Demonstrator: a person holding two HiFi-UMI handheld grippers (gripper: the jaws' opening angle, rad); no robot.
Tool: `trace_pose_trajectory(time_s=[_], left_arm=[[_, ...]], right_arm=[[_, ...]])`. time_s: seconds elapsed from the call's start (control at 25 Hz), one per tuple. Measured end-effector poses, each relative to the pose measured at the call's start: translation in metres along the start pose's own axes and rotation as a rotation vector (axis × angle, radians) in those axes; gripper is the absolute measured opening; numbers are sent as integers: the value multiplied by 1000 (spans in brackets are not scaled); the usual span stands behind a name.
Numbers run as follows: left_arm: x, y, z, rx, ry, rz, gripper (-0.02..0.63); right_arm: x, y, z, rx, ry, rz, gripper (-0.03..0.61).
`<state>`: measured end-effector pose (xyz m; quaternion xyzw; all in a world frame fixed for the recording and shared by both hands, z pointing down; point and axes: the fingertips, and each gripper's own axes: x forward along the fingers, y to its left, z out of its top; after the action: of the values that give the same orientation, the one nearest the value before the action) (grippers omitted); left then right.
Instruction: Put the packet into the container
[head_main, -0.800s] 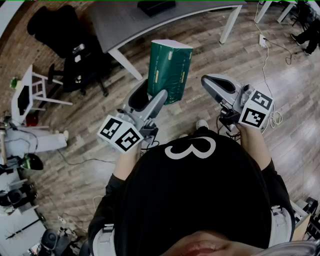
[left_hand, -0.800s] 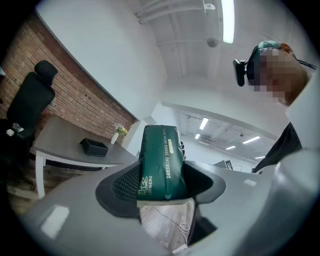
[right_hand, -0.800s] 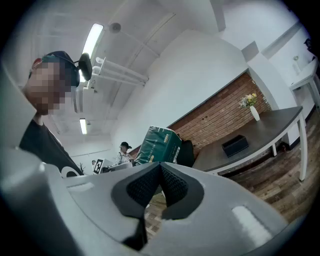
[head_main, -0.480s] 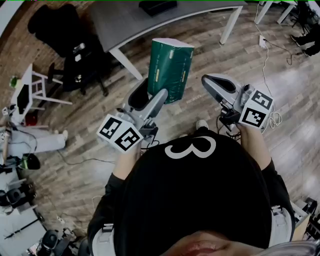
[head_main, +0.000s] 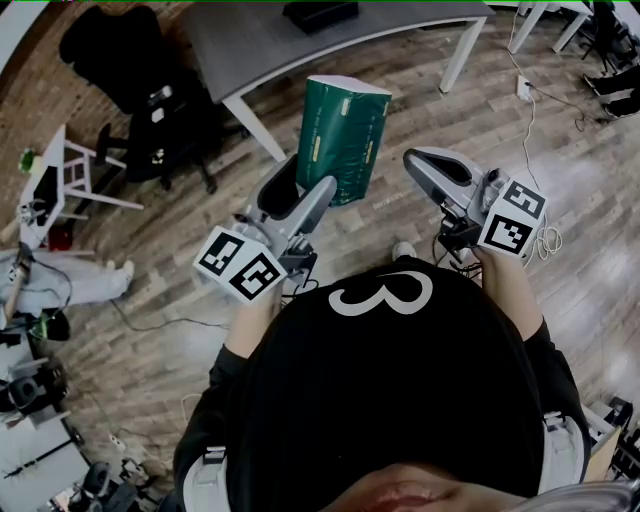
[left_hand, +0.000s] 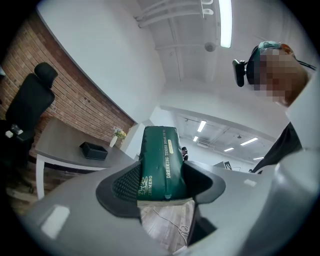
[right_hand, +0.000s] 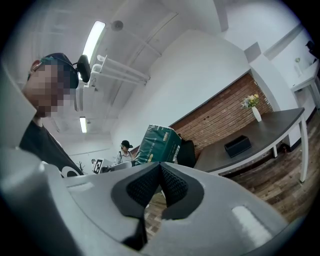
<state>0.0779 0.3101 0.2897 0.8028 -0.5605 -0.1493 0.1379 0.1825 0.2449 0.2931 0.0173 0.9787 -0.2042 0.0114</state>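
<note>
A dark green packet (head_main: 342, 140) of tissues stands upright above the wooden floor, with my left gripper (head_main: 308, 186) shut on its lower end. In the left gripper view the packet (left_hand: 160, 165) fills the gap between the two black pads (left_hand: 126, 184). My right gripper (head_main: 412, 160) is held to the right of the packet, apart from it, jaws shut with nothing between them (right_hand: 160, 172). A black open box (head_main: 318, 14) sits on the grey table (head_main: 250, 40) ahead; it also shows in the gripper views (left_hand: 93, 150) (right_hand: 237, 146).
A black office chair (head_main: 120, 60) stands left of the table, with a white stool (head_main: 75, 180) nearer the left edge. A white cable (head_main: 545, 130) trails over the floor at the right. The table's white legs (head_main: 250, 125) (head_main: 455, 55) reach the floor ahead.
</note>
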Motion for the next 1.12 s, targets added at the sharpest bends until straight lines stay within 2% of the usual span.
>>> trace_pose_trajectory(time_s=[0.36, 0.52, 0.8, 1.12], left_arm=[[-1, 4, 2, -1, -5, 8, 284], [5, 20, 8, -6, 0, 21, 284], [36, 46, 13, -14, 18, 50, 284], [98, 110, 23, -56, 37, 85, 282]], right_arm=[[-1, -3, -2, 5, -8, -3, 2], [11, -16, 2, 21, -11, -8, 2], [25, -61, 12, 66, -14, 7, 2], [63, -139, 37, 114, 4, 13, 2]])
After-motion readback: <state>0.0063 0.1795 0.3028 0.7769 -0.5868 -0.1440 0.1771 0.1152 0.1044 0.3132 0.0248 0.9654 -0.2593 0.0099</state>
